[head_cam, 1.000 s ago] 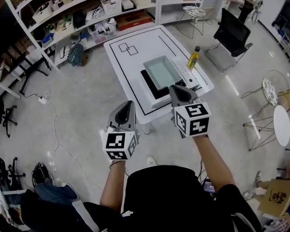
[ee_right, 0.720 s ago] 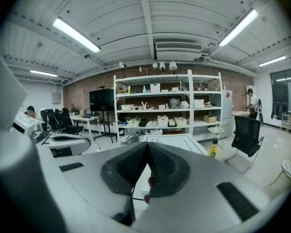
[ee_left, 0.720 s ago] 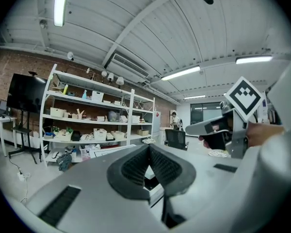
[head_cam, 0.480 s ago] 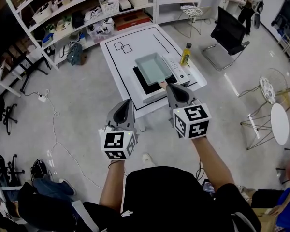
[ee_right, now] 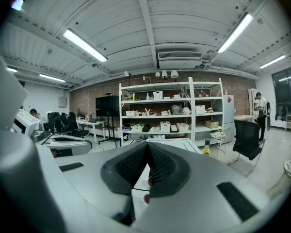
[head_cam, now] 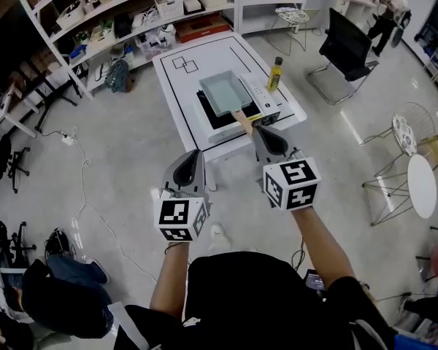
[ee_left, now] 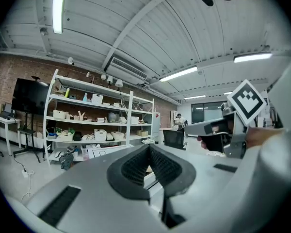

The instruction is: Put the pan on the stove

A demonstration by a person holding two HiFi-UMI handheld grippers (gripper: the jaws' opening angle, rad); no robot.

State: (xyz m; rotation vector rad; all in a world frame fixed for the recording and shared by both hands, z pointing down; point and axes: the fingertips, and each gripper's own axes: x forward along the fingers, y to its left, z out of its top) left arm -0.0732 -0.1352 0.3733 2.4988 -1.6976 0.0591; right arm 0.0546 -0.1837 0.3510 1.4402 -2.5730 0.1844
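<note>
While I hold both grippers above the grey floor, short of the stove, the left gripper has its fingers pressed together with nothing between them. The right gripper is likewise closed and empty. The pan, pale and rectangular, sits on the stove's black top, its wooden handle pointing back toward me and ending near the right gripper's tip. Under the stove is a white tabletop marked with black lines. A yellow bottle stands just right of the stove. Beyond the stove run white shelves crowded with boxes. Right of the stove, well apart, is a black chair.
</note>
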